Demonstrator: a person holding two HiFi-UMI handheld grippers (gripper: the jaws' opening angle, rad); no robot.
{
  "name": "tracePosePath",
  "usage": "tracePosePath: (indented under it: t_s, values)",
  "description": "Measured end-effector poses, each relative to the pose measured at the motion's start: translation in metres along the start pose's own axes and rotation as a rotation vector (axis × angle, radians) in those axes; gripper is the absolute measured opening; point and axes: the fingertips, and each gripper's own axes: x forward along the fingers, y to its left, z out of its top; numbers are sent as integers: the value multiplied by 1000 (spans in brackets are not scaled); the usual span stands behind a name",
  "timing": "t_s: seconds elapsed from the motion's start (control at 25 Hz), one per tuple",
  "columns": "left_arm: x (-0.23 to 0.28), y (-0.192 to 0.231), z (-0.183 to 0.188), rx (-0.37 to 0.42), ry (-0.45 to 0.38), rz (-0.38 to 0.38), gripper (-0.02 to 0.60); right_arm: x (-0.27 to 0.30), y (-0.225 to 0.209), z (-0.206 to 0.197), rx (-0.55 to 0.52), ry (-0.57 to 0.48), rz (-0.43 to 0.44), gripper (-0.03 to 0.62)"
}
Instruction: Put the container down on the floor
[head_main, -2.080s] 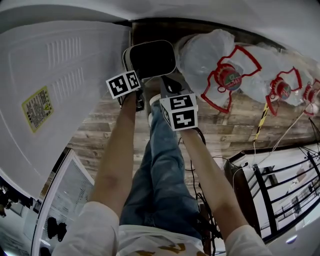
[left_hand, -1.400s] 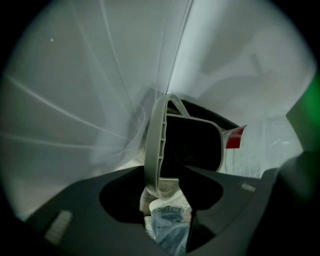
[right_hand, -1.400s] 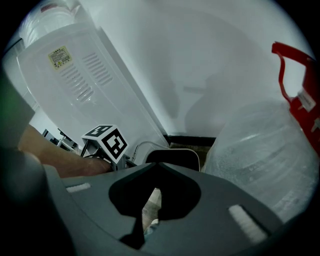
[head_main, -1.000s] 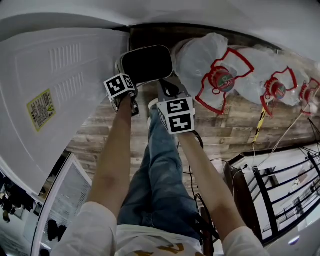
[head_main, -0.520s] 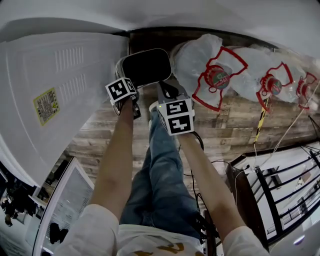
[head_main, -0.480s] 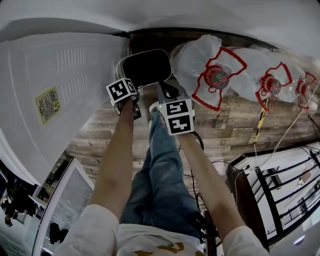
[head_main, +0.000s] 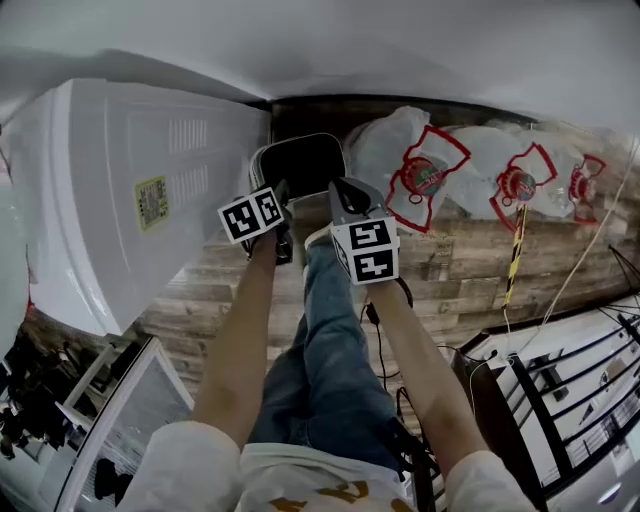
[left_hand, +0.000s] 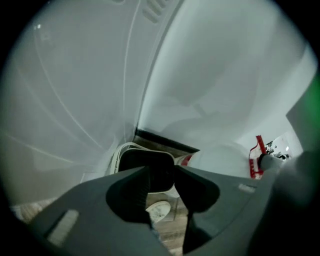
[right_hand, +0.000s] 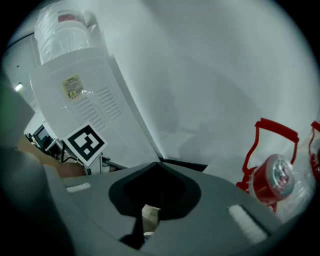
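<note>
The container (head_main: 298, 165), a white bin with a dark inside, stands on the wooden floor against the wall. It sits between a white appliance and the water jugs. My left gripper (head_main: 282, 196) hovers just short of its near rim. In the left gripper view this gripper (left_hand: 161, 197) is open, and the container (left_hand: 146, 167) shows through the gap, beyond the fingers. My right gripper (head_main: 338, 190) is beside it, near the container's right corner. In the right gripper view it (right_hand: 155, 167) is shut with nothing seen in it, and the container is hidden behind its jaws.
A tall white appliance (head_main: 130, 190) lies close on the left. Several clear water jugs with red handles (head_main: 425, 175) line the wall on the right. The person's leg in jeans (head_main: 330, 340) and a white shoe (left_hand: 159, 210) are below the grippers. Cables (head_main: 515, 260) and a black rack (head_main: 560, 390) are at right.
The head view has drawn back, so the container looks smaller and farther. Both grippers sit a little back from its rim; the container has stayed in its place by the wall.
</note>
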Motion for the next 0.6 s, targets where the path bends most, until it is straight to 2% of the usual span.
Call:
tracePosePath:
  t_s: [0.08,0.16,0.28,0.36,0.52,0.6]
  values:
    - [-15,-9,5,-3,-31,-23,115,-9,2,5,-15,-1,0,26]
    - [-28,-17,10,29,-47,-38,90,-19,4,13,-14,-13,12,26]
    - [-45,-39,18,73,-51,-82,4,-36,-4,27,-9,-41,10,26]
    - [-62,-56,20,99,-68,-113,3,-48,-9,30,-12,-37,-8,26]
    - [-106,-93,40,195,-168,-221,3,-75,-9,44,13,-54,-53,26]
    - [-128,-107,49,215,-196,-251,2,-92,-6,57,1,-76,-62,26]
